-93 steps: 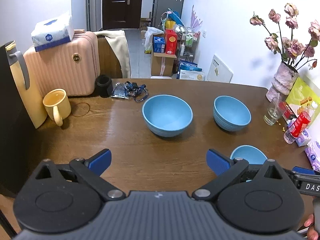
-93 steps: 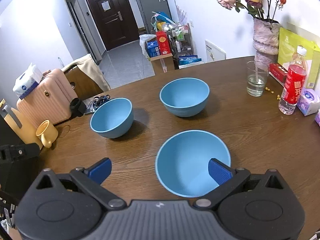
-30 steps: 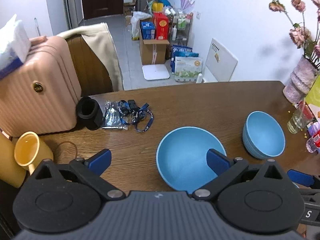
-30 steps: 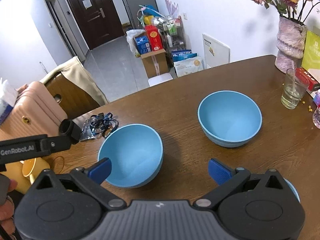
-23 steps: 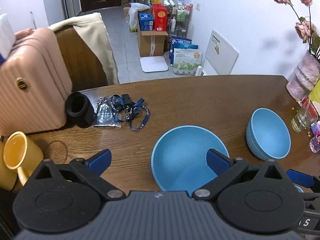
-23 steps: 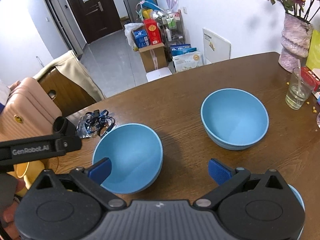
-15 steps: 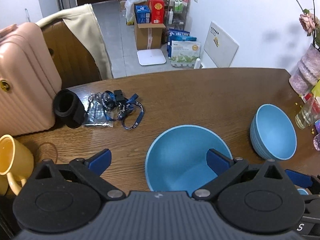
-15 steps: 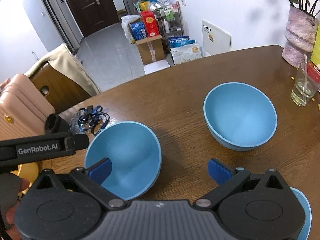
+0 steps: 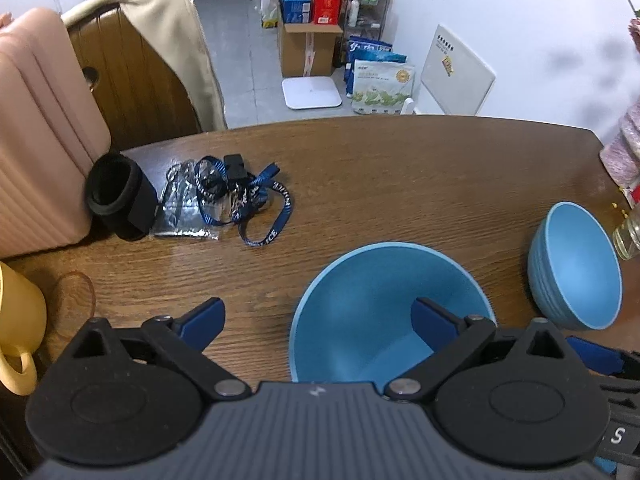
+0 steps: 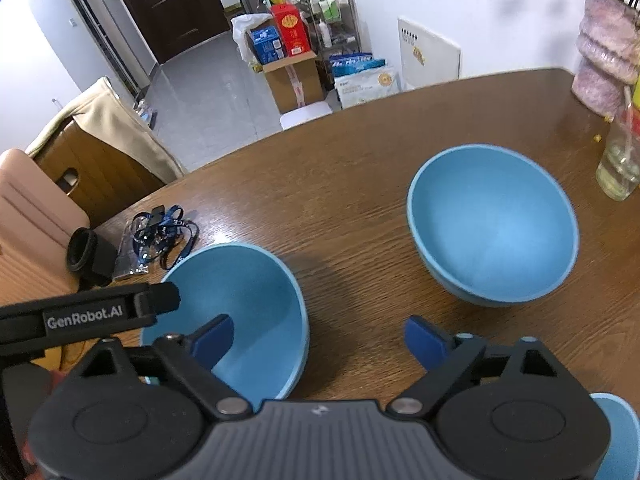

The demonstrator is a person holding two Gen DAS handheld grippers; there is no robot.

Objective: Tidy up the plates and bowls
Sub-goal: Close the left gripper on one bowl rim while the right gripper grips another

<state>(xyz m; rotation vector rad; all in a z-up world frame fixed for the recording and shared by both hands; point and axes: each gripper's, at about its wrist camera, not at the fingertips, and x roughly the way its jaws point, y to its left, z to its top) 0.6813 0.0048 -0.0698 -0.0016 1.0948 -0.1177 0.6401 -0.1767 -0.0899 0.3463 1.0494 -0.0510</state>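
Observation:
Three light blue bowls stand on the brown wooden table (image 9: 400, 184). The left bowl (image 9: 360, 320) (image 10: 248, 300) lies under both grippers. My left gripper (image 9: 318, 316) is open and straddles its left rim, with the right finger inside the bowl. My right gripper (image 10: 320, 338) straddles its right rim, left finger inside, and its jaws are closing without touching the rim. The second bowl (image 10: 496, 224) (image 9: 576, 268) sits apart to the right. A third bowl (image 10: 616, 432) peeks out at the bottom right.
A yellow mug (image 9: 16, 320), a black cylinder (image 9: 120, 196), a blue lanyard (image 9: 236, 196) and a pink suitcase (image 9: 36, 120) crowd the table's left. A glass (image 10: 618, 164) and a vase (image 10: 604, 64) stand at the right. A draped chair (image 9: 160, 60) stands behind.
Both grippers have come down and forward onto the left bowl, which now sits larger and closer. The right gripper's jaws have narrowed a little.

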